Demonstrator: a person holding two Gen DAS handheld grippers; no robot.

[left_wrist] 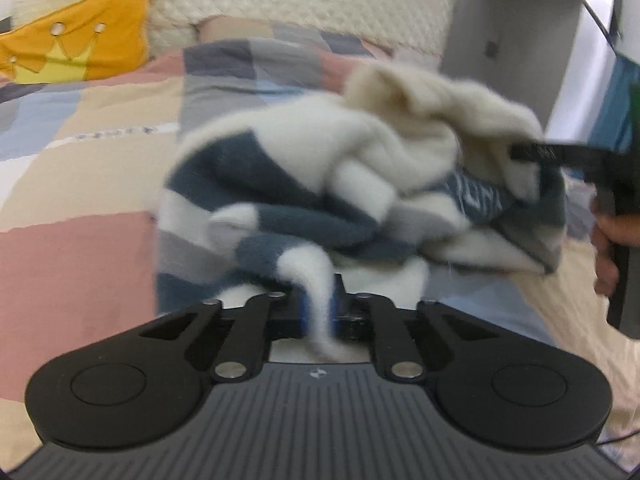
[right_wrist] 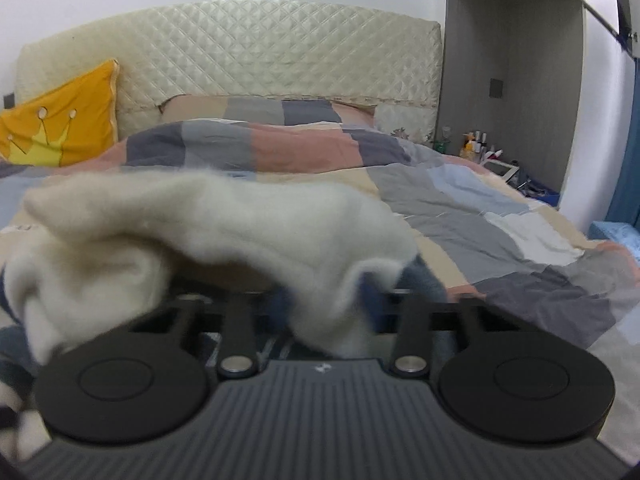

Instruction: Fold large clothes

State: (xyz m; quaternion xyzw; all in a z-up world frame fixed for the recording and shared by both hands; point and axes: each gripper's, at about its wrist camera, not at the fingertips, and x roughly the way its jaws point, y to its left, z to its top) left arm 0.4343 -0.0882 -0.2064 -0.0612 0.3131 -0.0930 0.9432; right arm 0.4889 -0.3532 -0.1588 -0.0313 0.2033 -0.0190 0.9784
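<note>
At the bottom of the left wrist view, we see the left gripper (left_wrist: 318, 314) clamped on a white fold of the striped sweater (left_wrist: 280, 184), its blue pads nearly together. In the right wrist view, the right gripper (right_wrist: 326, 312) is buried under the white fleece; its jaws seem pinched on it, though the fingertips are hidden. The sweater is bunched in the middle of the frame, above the patchwork quilt (left_wrist: 80, 184), blurred. At the right edge a hand (left_wrist: 612, 236) is cut off. Farther back stand the yellow crown pillow (right_wrist: 60, 128) and the quilted headboard (right_wrist: 260, 48).
</note>
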